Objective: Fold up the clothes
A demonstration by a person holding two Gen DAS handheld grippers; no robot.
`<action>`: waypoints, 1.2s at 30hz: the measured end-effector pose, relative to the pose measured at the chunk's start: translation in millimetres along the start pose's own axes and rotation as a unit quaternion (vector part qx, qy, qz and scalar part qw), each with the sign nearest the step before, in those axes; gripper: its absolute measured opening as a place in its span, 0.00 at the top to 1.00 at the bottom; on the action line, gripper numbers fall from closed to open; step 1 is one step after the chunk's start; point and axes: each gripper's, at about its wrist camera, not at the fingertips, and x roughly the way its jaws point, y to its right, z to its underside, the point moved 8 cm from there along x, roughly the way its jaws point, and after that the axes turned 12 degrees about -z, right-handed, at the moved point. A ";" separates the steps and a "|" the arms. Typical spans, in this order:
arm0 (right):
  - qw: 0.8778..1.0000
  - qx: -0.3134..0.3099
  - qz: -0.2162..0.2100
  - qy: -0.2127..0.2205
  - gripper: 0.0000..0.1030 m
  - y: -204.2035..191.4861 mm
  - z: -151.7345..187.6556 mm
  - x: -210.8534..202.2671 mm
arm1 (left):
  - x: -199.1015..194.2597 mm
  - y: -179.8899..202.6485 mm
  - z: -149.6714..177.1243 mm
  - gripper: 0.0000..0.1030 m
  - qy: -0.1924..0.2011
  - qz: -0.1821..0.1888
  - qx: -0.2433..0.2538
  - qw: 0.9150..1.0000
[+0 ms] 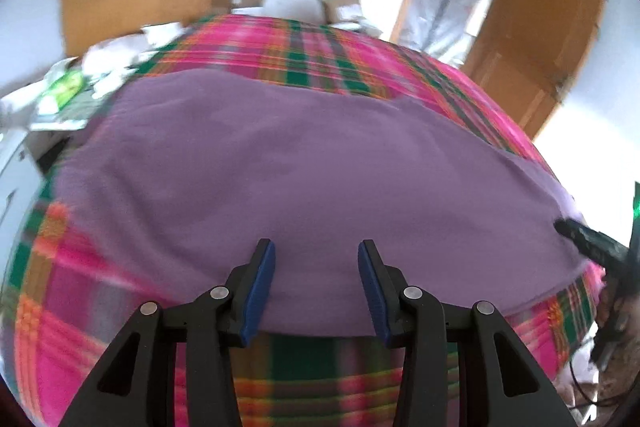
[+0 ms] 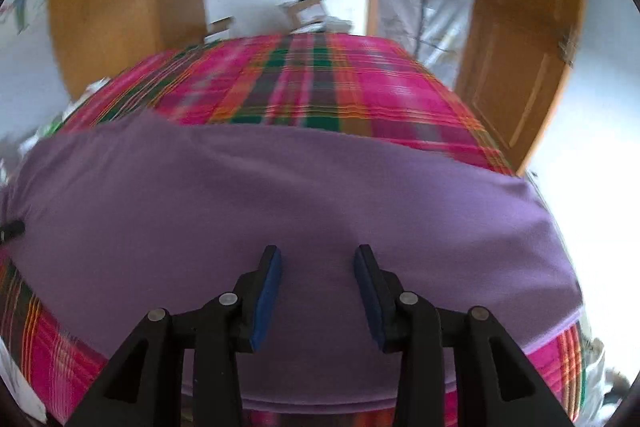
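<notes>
On the bed: purple cloth (image 1: 304, 163) spread flat over a plaid blanket (image 1: 320, 51), its near edge along the bed's front.
Left gripper (image 1: 316, 255): jaws apart, nothing between the blue pads; tips over the cloth's near edge, around the middle of its width. Contact with the fabric: cannot tell.
Right gripper (image 2: 317, 259): jaws apart, empty; tips over the cloth a little in from the near hem.
Cloth relative to tools: lies ahead of and under both, reaching well to either side.
Cross-view: right gripper's tip shows at the left view's right edge, at the cloth's end.
Background: wooden door (image 2: 520, 59), blurred.
</notes>
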 end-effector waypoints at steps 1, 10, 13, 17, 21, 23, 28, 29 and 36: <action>1.000 -0.005 -0.003 -0.001 0.61 -6.6 0.3 0.6 | -1.1 -7.4 -1.4 0.56 0.002 -0.004 -0.005 1.000; 0.997 -0.041 -0.072 0.004 0.61 -67.0 -11.1 9.6 | 7.3 -44.2 -43.1 0.56 -0.001 0.017 -0.058 0.998; 0.995 -0.053 -0.085 -0.002 0.61 -89.2 -12.1 15.4 | 18.5 -29.7 -64.1 0.56 0.010 0.017 -0.011 1.000; 0.993 -0.064 -0.099 -0.010 0.61 -111.8 -14.3 24.9 | 43.9 -15.3 -79.5 0.56 -0.017 0.035 0.022 0.999; 0.992 -0.065 -0.107 -0.021 0.61 -123.2 -12.4 32.4 | 72.5 -29.3 -86.5 0.56 -0.049 0.019 -0.001 0.999; 0.992 -0.067 -0.109 -0.022 0.61 -127.8 -12.8 33.7 | 78.6 -38.0 -88.7 0.56 -0.050 0.011 -0.011 0.999; 0.991 -0.069 -0.112 -0.027 0.61 -136.3 -14.9 38.8 | 81.7 -62.8 -91.9 0.67 -0.043 0.004 -0.035 0.998; 0.991 -0.070 -0.112 -0.027 0.61 -137.8 -15.1 39.2 | 81.3 -65.3 -91.9 0.69 -0.043 0.009 -0.038 0.998; 0.989 -0.075 -0.121 -0.028 0.61 -150.8 -17.2 40.2 | 49.8 -85.4 -95.4 0.64 -0.027 0.022 -0.046 0.998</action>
